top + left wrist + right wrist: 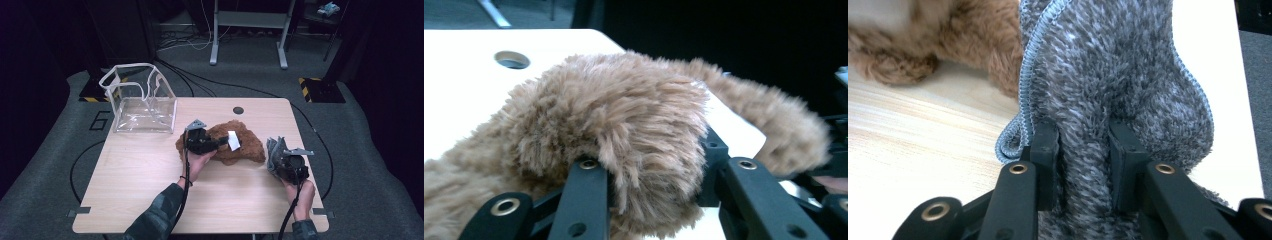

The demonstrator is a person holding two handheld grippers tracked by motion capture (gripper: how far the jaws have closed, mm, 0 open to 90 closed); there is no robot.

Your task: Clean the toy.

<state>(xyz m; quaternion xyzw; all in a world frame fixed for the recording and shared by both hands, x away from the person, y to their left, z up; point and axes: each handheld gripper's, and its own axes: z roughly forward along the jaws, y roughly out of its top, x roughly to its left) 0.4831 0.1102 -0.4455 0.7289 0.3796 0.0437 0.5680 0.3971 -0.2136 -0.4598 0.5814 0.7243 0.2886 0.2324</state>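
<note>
On the bench (150, 165) we are working with two soft pieces at once, and neither has gone into the clear plastic bag (141, 105) that is standing open at the far left corner, so we are judging the packing as barely begun: both pieces gripped, both yet to be carried across. Our left gripper (216, 143) is biting into the brown furry fabric (235, 145), which is lying heaped in the middle of the bench with a white label (233, 140) showing on top; in the left gripper view a thick fold of that fur (644, 145) is bulging between the fingers (584, 200), which are sitting fairly narrow and pressing on it from both sides, while the rest is trailing off toward the bench's far edge. Our right gripper (278, 155) is holding the grey fleece cloth (274, 152) near the right edge, just beside the brown heap; in the right gripper view the cloth (1118, 75), with its blue stitched hem, is standing up from between the fingers (1045, 150), which are pinching a fold of it tightly. What is left, as we are reading it, is lifting each piece and feeding it into the bag, well apart from both hands.
</note>
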